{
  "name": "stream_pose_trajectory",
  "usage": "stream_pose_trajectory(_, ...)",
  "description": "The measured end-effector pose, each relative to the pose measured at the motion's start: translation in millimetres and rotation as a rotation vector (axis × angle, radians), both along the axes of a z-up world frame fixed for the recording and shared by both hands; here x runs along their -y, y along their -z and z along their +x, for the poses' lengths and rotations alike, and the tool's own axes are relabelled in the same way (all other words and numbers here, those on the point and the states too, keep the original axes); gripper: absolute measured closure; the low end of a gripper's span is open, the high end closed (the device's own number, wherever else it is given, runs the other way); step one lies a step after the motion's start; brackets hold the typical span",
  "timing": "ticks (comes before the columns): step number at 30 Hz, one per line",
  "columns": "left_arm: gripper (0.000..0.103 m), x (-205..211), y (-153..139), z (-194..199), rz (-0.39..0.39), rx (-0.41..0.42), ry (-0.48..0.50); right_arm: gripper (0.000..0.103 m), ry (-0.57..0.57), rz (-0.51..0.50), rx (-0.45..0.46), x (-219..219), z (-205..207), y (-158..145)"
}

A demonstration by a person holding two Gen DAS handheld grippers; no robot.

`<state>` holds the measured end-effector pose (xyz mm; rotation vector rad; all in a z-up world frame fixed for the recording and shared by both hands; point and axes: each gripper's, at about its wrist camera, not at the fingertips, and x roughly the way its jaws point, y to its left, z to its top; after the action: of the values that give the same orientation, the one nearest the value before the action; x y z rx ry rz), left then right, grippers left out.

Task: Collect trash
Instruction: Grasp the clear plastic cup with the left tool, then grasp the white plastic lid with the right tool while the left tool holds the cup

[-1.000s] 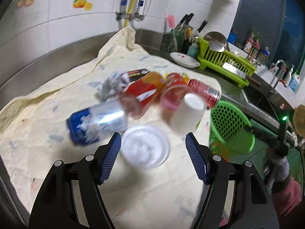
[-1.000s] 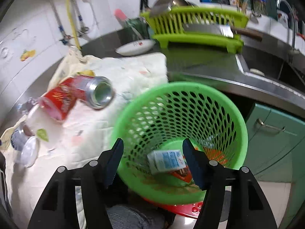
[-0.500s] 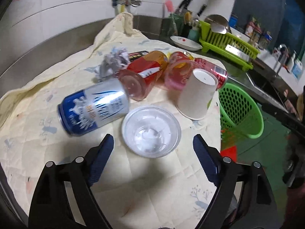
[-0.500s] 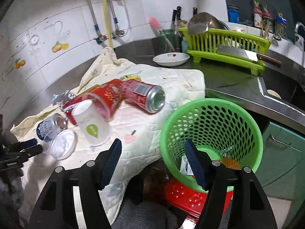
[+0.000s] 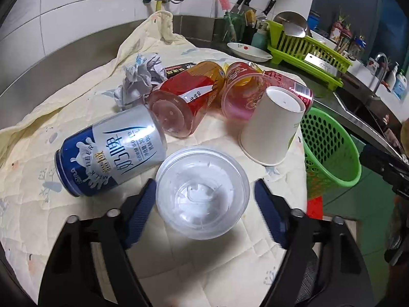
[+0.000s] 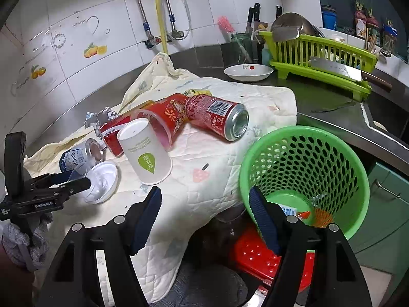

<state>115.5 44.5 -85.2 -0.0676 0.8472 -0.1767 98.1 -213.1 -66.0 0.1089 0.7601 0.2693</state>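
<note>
Left gripper (image 5: 204,197) jaws just closing around clear plastic lid (image 5: 202,192), gap remaining at right pad. Right gripper (image 6: 204,204) jaws spread, just opening, empty, beside green basket (image 6: 306,153).

Left gripper (image 5: 204,199), angled downward with jaws parted after closing somewhat, a clear container between its pads (image 5: 141,209) and the left pad touching its rim; right gripper (image 6: 204,215), angled downward, jaws parted and just widening, empty.

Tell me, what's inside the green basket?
In the basket lies a small white and blue carton and something orange on the bottom. The right gripper's finger and the near rim hide the rest.
</note>
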Motion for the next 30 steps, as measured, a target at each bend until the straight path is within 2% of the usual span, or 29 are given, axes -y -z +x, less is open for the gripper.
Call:
stream_pose_trajectory(3, 0.035, -0.5, 2.9, 1.5, -0.007, -0.008, 0.002, 0.034, -0.016, -0.010, -0.004, -5.4, -0.7, 1.9)
stream_pose_trajectory(4, 0.040, -1.0, 3.4, 1.3, -0.008, -0.005, 0.000, 0.034, -0.020, -0.009, -0.006, -6.1, -0.8, 2.2)
stream_pose_trajectory(12, 0.041, -4.7, 1.4, -1.5, -0.022, 0.008, -0.007, 0.034, -0.051, -0.009, -0.022, -20.3, -1.1, 6.8)
stream_pose_trajectory(21, 0.041, -22.5, -34.4, -23.7, -0.067, 0.095, -0.032, 0.034, -0.159, -0.019, -0.041, -60.4, -0.8, 10.9)
stream_pose_trajectory(23, 0.041, -28.5, -42.4, -28.6, -0.075, 0.114, -0.044, 0.028, -0.193, -0.023, -0.044, -75.2, -0.7, 12.7)
stream_pose_trajectory(28, 0.041, -47.9, -58.6, -40.7, -0.084, 0.151, -0.079, 0.027, -0.282, -0.022, -0.063, -112.7, 5.5, 20.4)
stream_pose_trajectory(30, 0.041, -56.0, -62.2, -43.2, -0.093, 0.158, -0.095, 0.022, -0.325, -0.016, -0.073, -128.7, 10.5, 25.1)
